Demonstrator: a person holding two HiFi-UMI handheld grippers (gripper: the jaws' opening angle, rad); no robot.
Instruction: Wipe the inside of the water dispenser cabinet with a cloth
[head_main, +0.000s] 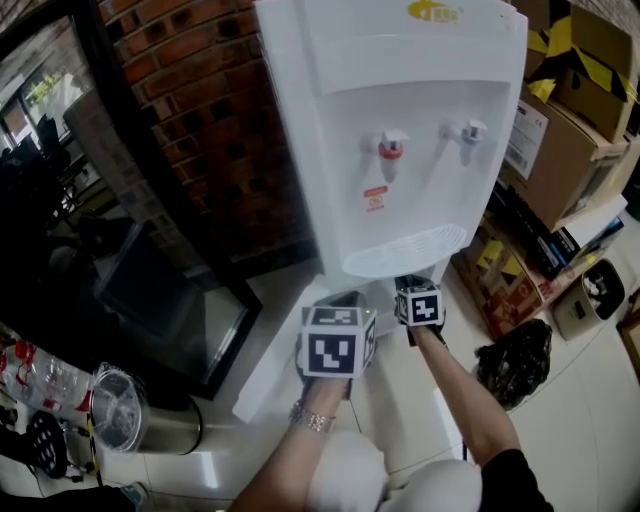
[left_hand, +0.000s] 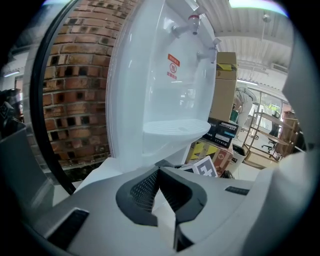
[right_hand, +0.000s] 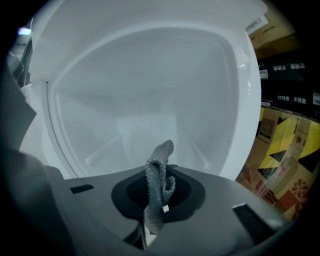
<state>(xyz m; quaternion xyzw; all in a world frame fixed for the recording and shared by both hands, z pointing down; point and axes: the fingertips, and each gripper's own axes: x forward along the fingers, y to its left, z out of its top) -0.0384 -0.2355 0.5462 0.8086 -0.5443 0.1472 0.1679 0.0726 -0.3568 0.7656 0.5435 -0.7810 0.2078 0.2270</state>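
Left gripper (left_hand: 159, 172): jaws pressed together, nothing evident between them, just beside the open white cabinet door (head_main: 265, 375). Right gripper (right_hand: 160, 207): clamped on the grey knobbly cloth (right_hand: 159, 170), which stands upright. White cabinet interior (right_hand: 150, 90) lies dead ahead of it. My right is nearer.

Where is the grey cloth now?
The grey textured cloth is pinched in the right gripper, low centre of its view, before the white cabinet interior.
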